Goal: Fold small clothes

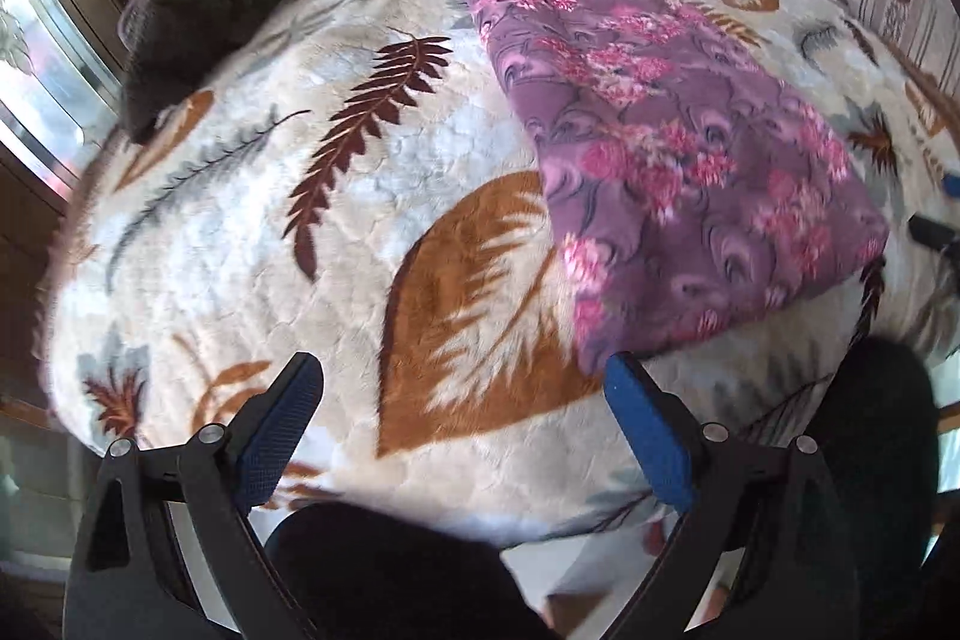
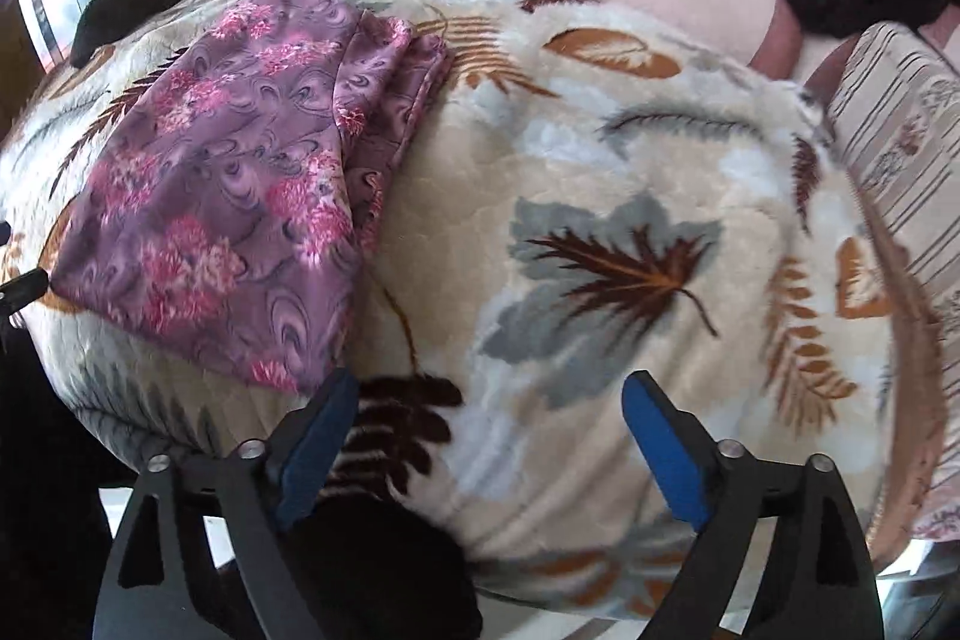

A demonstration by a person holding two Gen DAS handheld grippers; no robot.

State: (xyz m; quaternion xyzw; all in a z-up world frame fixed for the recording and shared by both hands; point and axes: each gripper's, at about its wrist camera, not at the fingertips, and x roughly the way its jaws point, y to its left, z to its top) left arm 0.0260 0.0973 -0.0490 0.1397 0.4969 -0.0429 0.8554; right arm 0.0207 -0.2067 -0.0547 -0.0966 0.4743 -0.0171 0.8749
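We note the folded purple floral garment (image 1: 678,148) lying flat on the leaf-print blanket (image 1: 300,232), apparently parked as finished, since left gripper (image 1: 462,430) and right gripper (image 2: 489,436) hover beside it, spread wide and empty.

Folded purple garment (image 2: 222,196) lies beside the empty, wide-spread right tool (image 2: 489,394).

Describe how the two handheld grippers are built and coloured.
Both look alike. The left gripper and the right gripper each have matte black angular linkage arms with silver round pivot pins, ending in flat blue fingers with a finely textured pad face. No cables or markings show.
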